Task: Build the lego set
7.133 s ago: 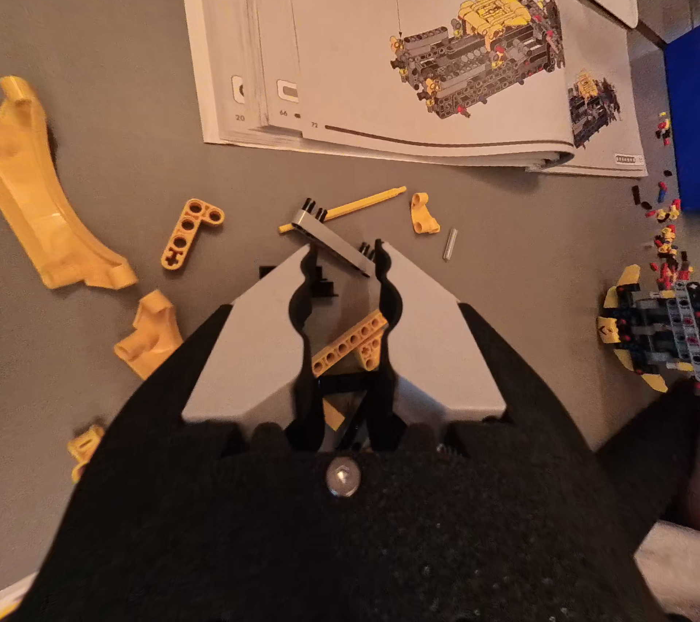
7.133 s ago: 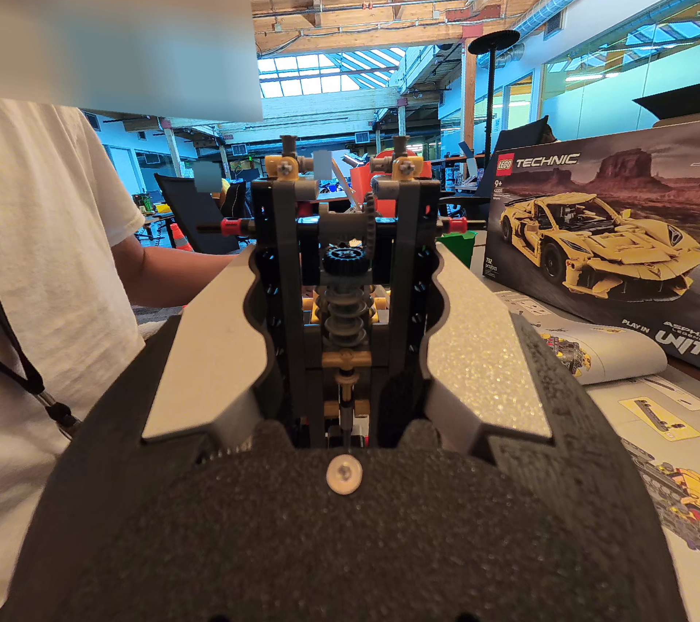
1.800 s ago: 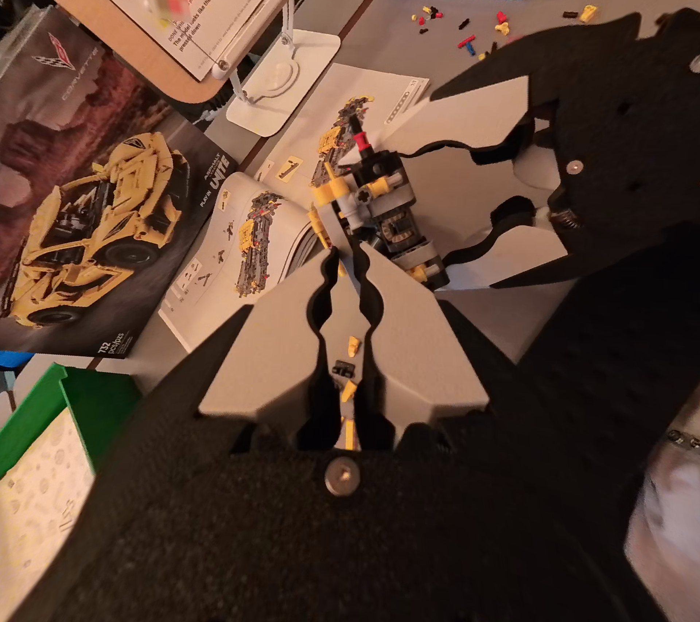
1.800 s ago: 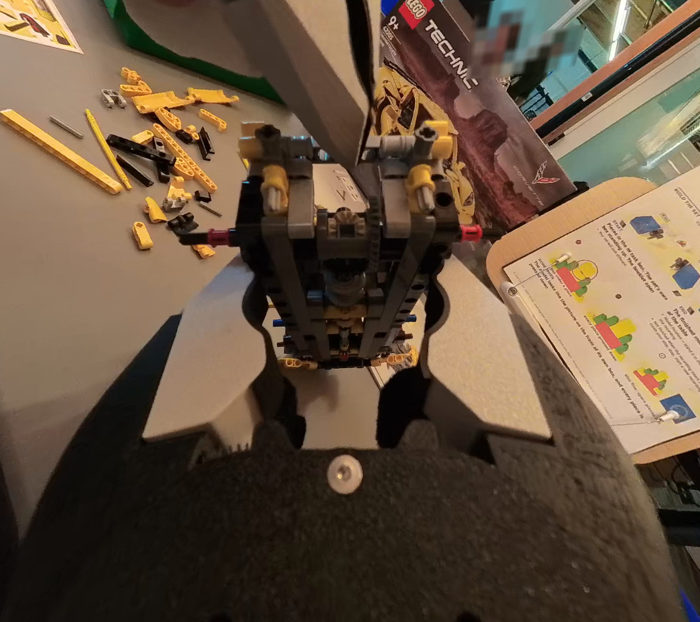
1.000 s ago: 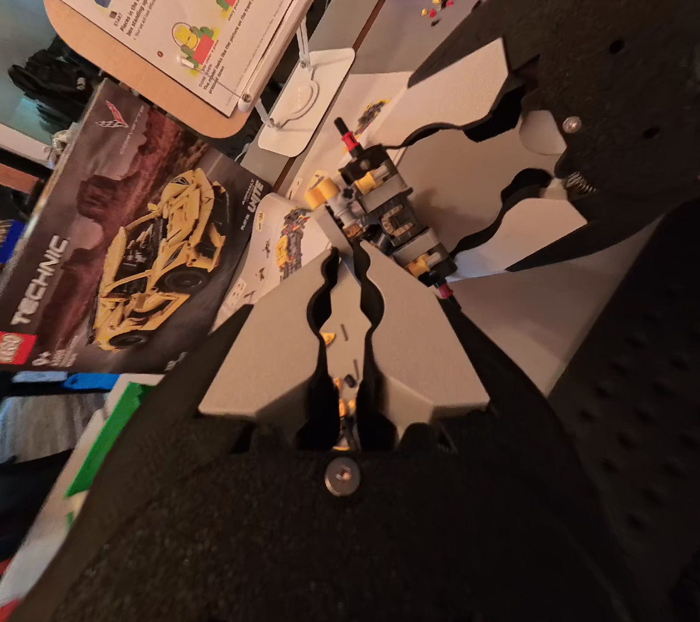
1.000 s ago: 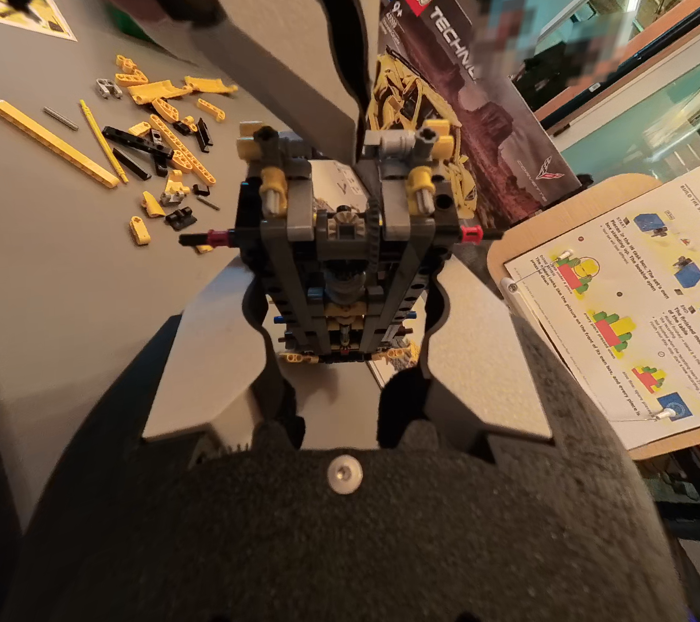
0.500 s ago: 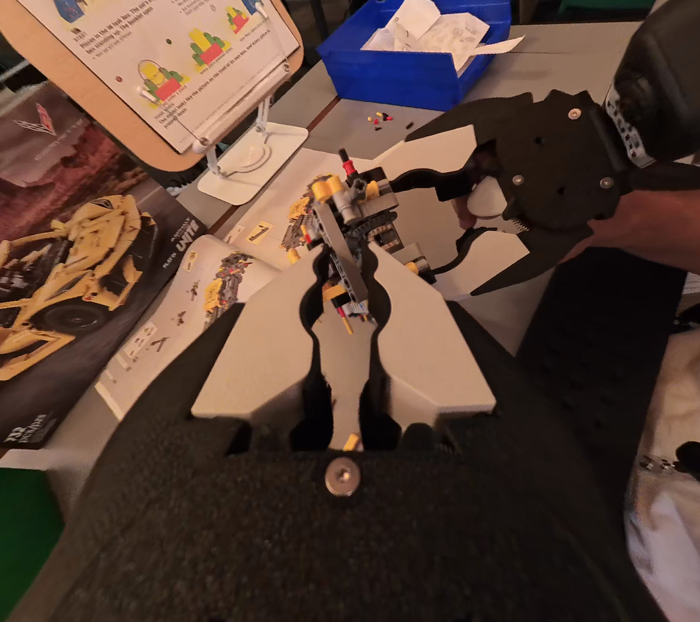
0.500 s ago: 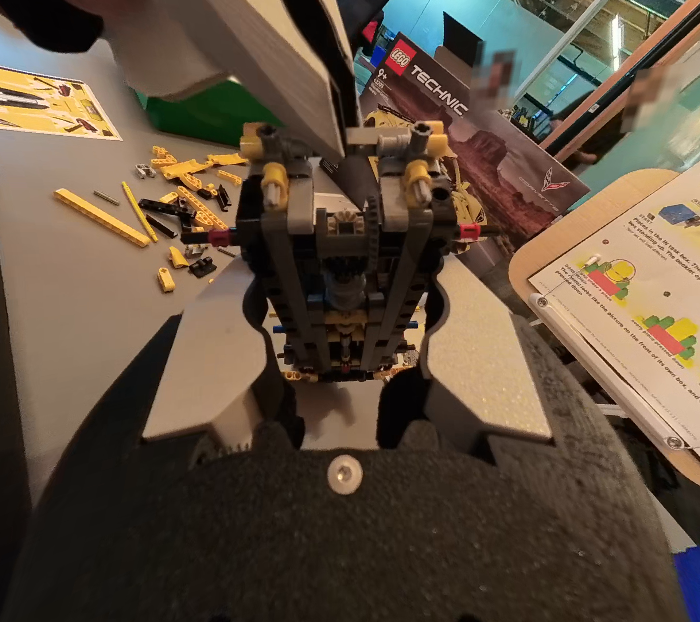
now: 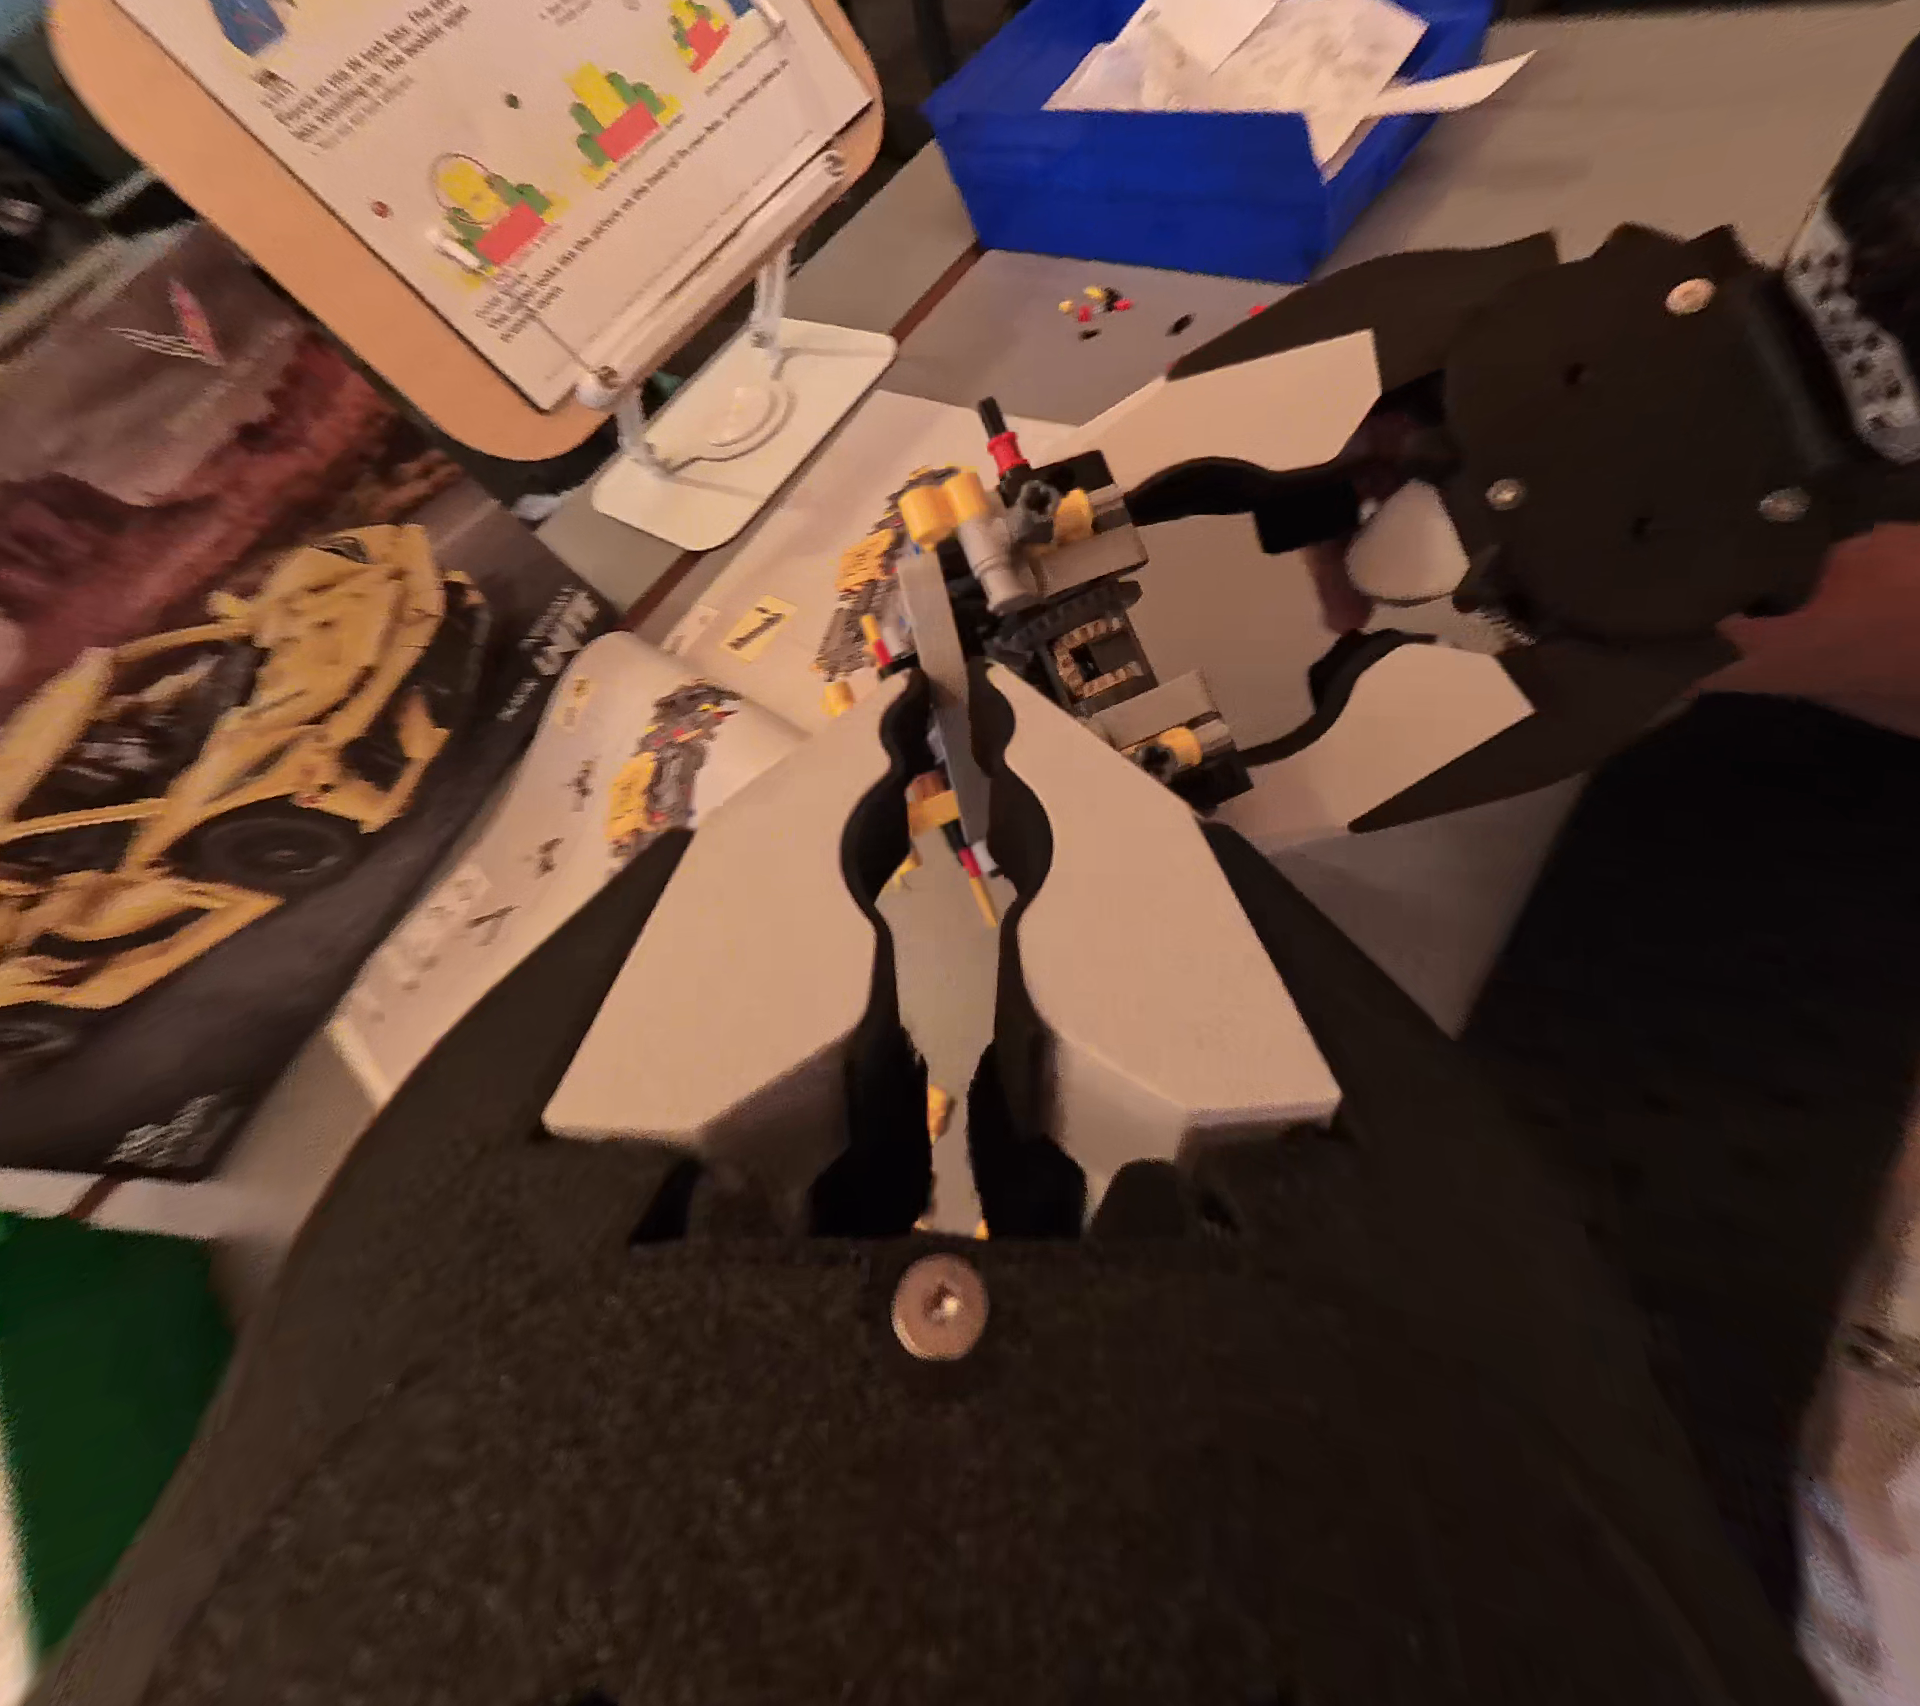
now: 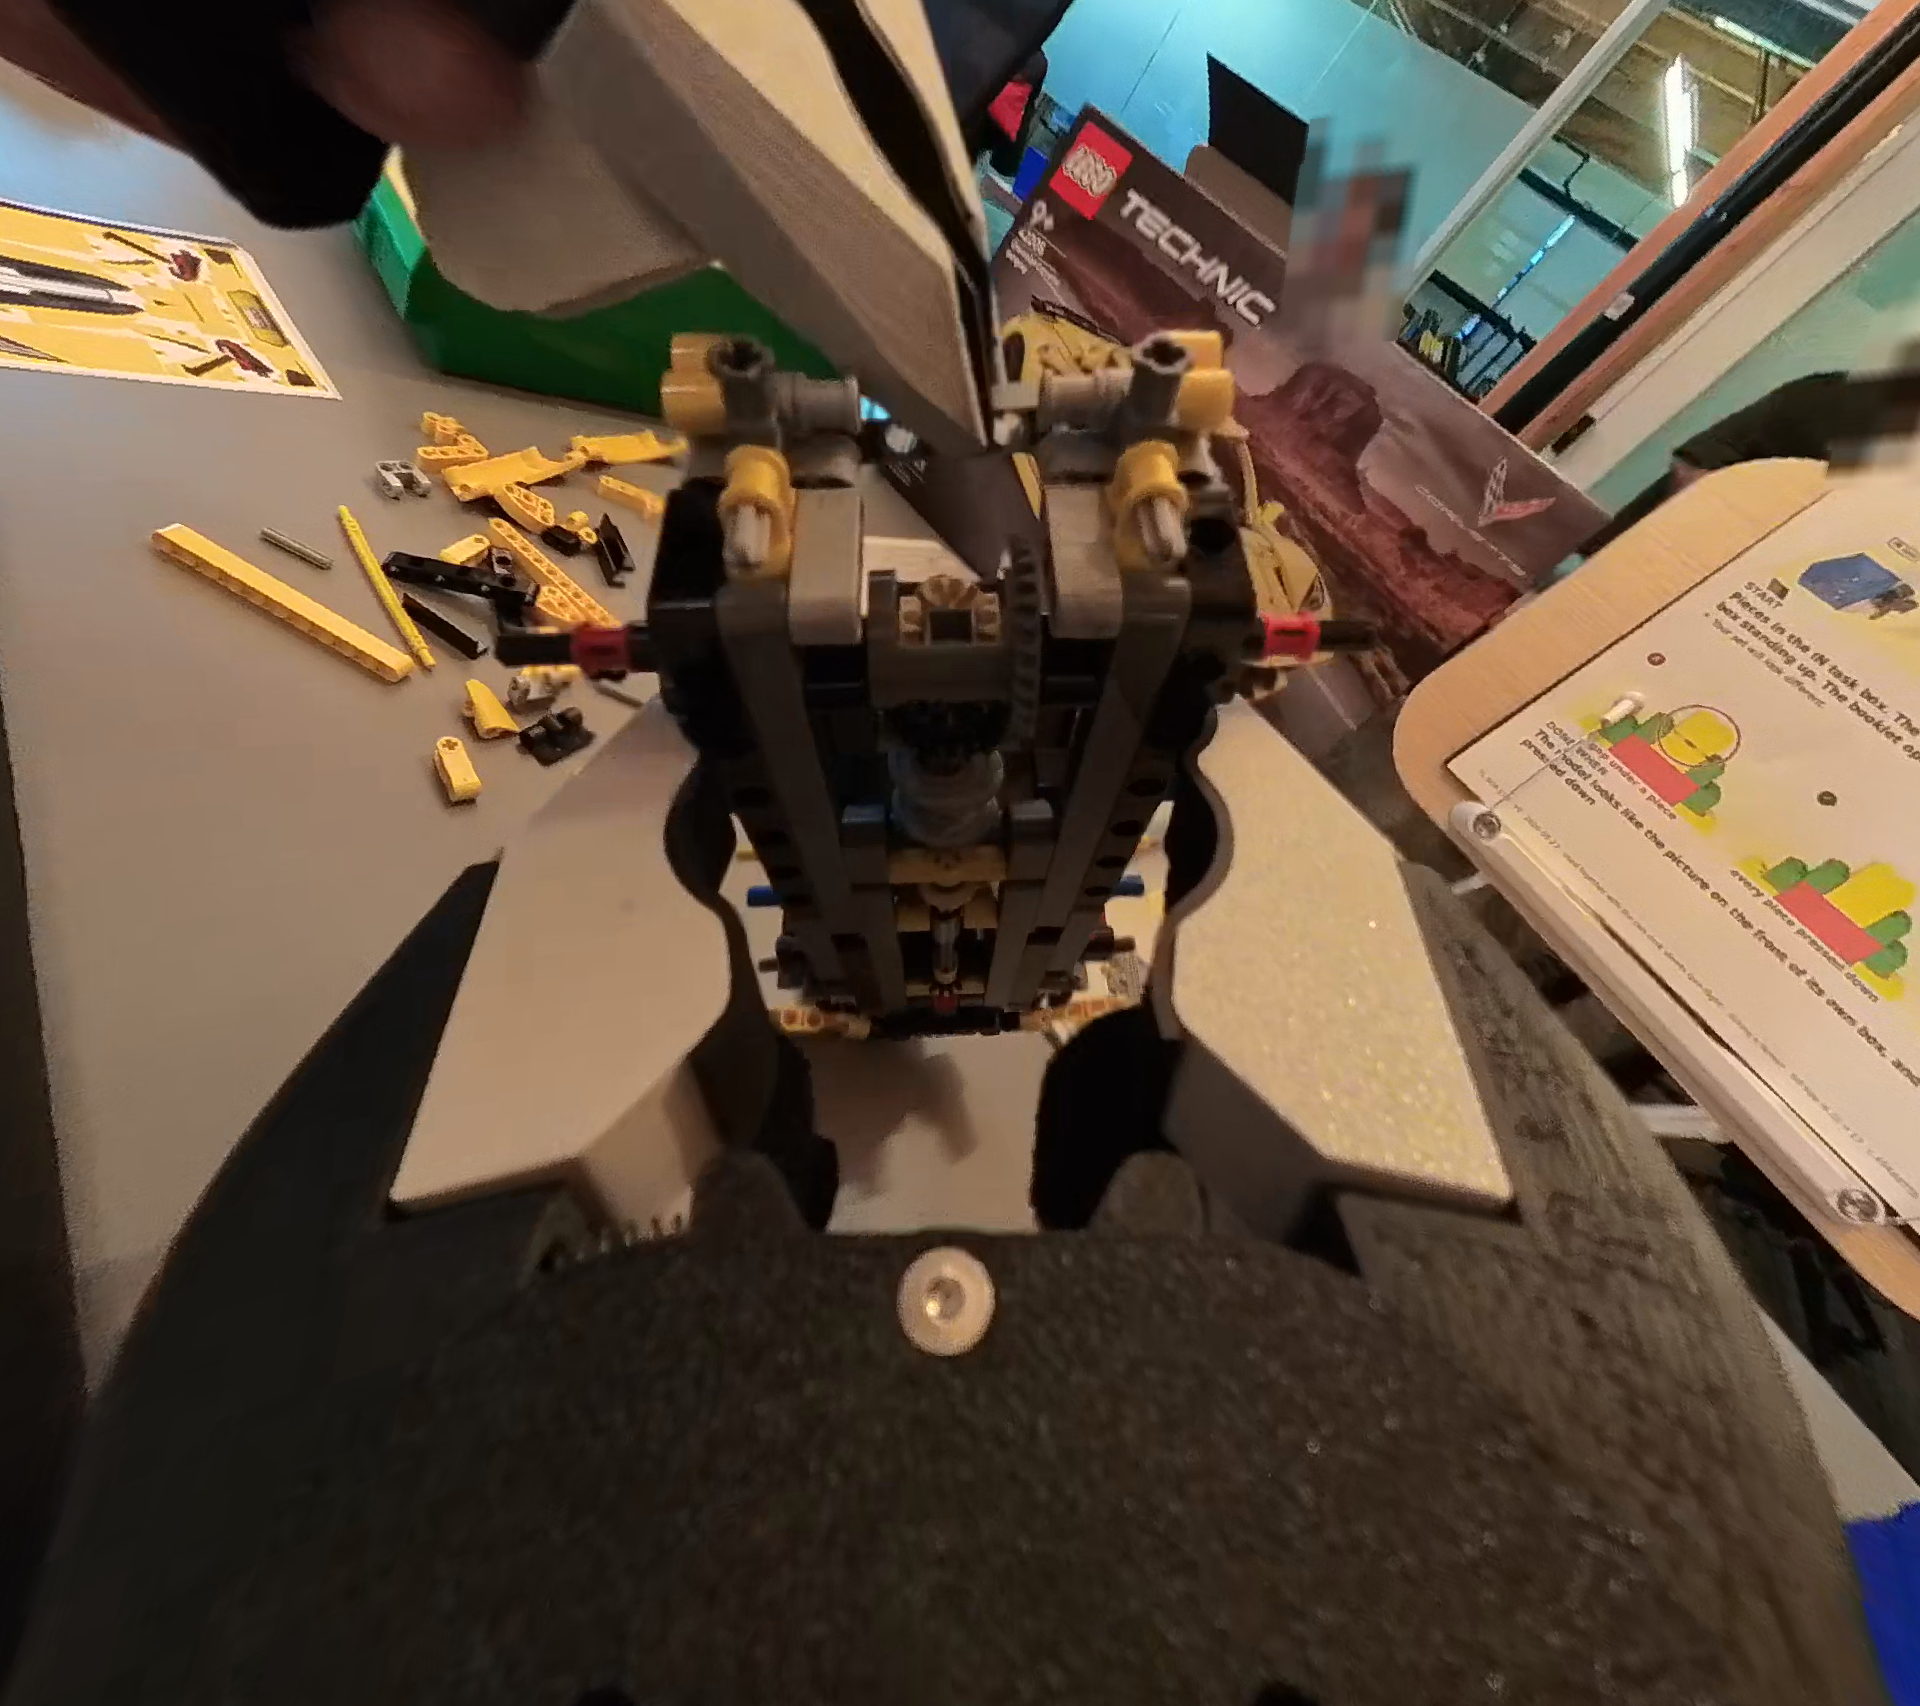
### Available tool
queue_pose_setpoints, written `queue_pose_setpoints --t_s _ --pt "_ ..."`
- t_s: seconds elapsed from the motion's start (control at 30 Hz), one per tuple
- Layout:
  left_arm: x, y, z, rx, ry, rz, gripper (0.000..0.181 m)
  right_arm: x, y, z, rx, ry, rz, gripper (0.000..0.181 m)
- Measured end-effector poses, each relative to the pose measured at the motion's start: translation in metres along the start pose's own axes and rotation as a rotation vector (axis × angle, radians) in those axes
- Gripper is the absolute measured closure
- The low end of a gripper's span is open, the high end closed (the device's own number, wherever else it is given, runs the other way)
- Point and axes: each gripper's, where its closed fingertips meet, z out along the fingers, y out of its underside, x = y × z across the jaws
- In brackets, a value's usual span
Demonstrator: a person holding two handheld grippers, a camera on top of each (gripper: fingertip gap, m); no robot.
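- While clamped on the grey-and-black lego chassis (image 10: 940, 721), the right gripper (image 10: 940, 783) has one finger (image 10: 582, 960) on each long side; chassis stands upright in the wrist view, yellow connectors at 12 o'clock, red-tipped axles poking out at 9 and 3.
- Left gripper (image 9: 948, 721) nearly closed, pinching a thin grey beam (image 9: 940, 669); its far end meets the top of the chassis (image 9: 1049, 607) between the two yellow-topped posts.
- In the right view the left gripper (image 10: 966, 409) comes in from 11 o'clock, tips at the gap in the chassis top.
- Chassis held above the open instruction booklet (image 9: 634, 783), at 10 o'clock from the left tips.
- Loose yellow and black parts (image 10: 488, 576) on the grey table (image 10: 208, 825), 9 o'clock of the chassis.
- Set box (image 9: 208, 721) at 9 o'clock in the left view, task card on stand (image 9: 447, 46) at 11, blue bin (image 9: 1195, 181) with paper at 1.
- Green bin (image 10: 582, 337) and sticker sheet (image 10: 135, 306) at 10 o'clock in the right view.
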Motion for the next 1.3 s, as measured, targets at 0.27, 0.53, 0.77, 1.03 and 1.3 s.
queue_pose_setpoints --t_s 0.27,0.53,0.77,1.03,1.3 --pt "-0.006 0.004 -0.008 -0.122 -0.132 -0.001 0.175 -0.004 -0.001 0.007 -0.102 0.079 0.002 0.097" --pt "-0.006 0.002 -0.003 -0.091 -0.067 0.022 0.174 0.0 0.0 0.007 -0.092 0.102 0.039 0.097" --pt "-0.003 -0.017 -0.008 0.052 0.188 -0.156 0.159 0.005 -0.008 0.005 -0.049 0.07 0.201 0.097" --pt "0.006 -0.026 -0.017 0.162 0.48 -0.319 0.152 0.001 -0.015 -0.003 0.01 -0.097 0.263 0.097" --pt "0.015 -0.022 -0.013 0.184 0.729 -0.61 0.151 -0.001 -0.015 -0.01 0.038 -0.207 0.225 0.096"
